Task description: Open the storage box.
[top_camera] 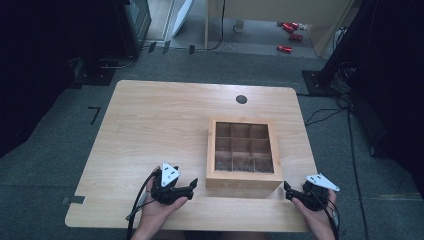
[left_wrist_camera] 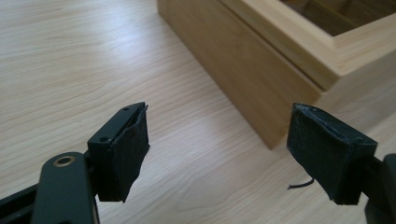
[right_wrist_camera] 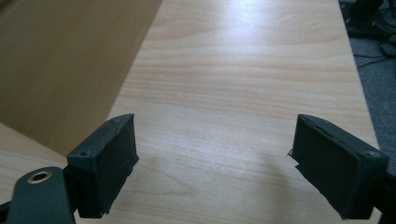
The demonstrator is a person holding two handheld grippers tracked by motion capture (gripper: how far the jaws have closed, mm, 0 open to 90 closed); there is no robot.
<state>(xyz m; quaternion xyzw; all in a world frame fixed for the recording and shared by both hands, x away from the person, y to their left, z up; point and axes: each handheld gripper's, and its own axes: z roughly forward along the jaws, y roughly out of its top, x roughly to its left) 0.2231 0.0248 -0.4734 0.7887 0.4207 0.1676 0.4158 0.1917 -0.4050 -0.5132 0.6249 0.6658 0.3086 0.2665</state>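
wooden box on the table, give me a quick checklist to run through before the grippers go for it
1. Wooden box flat on the table, lid down: ok.
2. Left gripper open with nothing between its jaws: ok.
3. Right gripper open with nothing between its jaws: ok.
4. Grippers flank the box's near corners, one on each side, apart from it: ok.
5. Table around the box free of other things in the way; a dark round cap sits well behind: ok.
6. Whether the lid has a latch or which side is hinged: cannot tell.
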